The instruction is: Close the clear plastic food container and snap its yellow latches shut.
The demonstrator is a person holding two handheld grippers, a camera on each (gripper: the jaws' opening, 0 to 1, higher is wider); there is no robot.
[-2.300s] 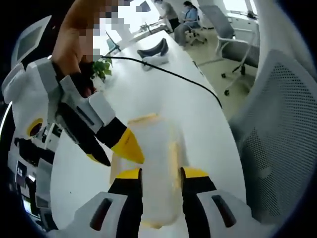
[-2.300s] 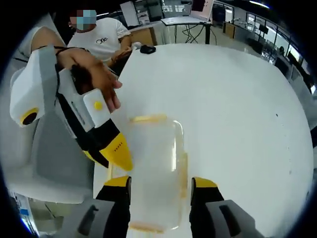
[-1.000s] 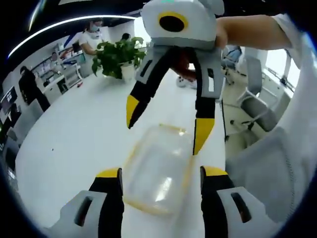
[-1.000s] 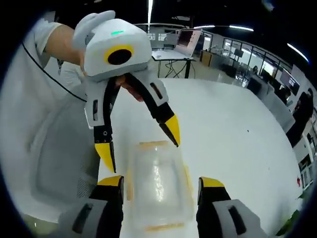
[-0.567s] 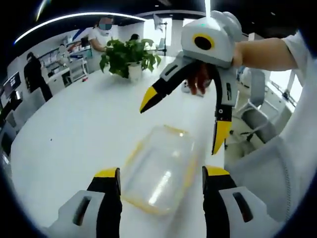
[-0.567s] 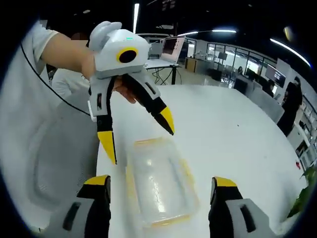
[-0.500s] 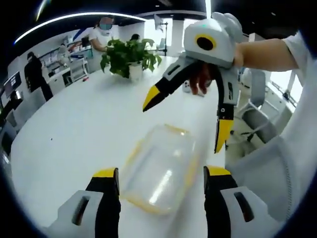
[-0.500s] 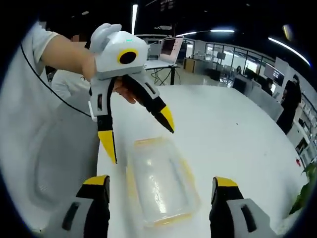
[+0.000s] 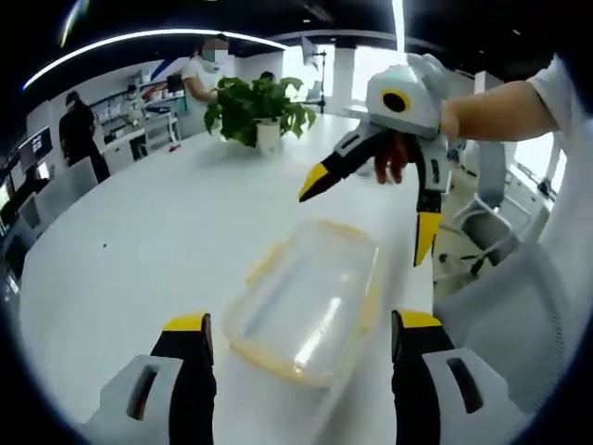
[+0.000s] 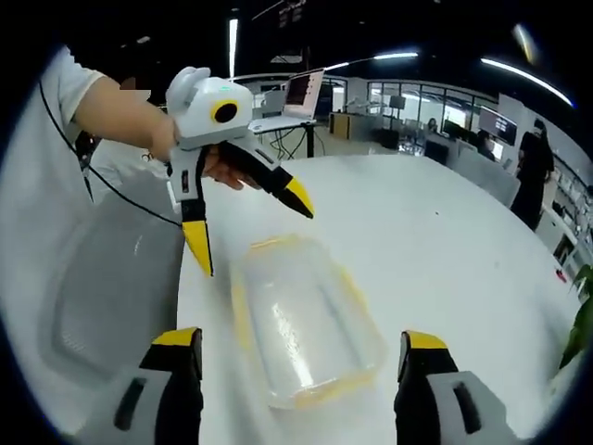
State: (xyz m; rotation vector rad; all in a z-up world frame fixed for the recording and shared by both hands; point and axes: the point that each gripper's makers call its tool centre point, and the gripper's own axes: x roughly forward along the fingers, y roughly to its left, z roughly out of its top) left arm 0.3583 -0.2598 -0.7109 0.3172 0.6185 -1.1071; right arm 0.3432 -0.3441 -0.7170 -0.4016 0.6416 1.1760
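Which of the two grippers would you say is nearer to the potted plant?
Right, I think: the right gripper hovers over the container's far end, toward the potted plant; the left gripper straddles its near end.

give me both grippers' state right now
Left gripper: open, holding nothing, jaws spread either side of the clear plastic food container with yellow latches.
Right gripper: open, empty, jaws apart, off the container.

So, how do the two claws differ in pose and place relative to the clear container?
The left claw hangs above the container's end nearest the grey chair, tips pointing down. In the left gripper view, the right claw hangs over the container's end nearer the potted plant. Both are open, yellow-tipped, holding nothing; the container lies on the white table.
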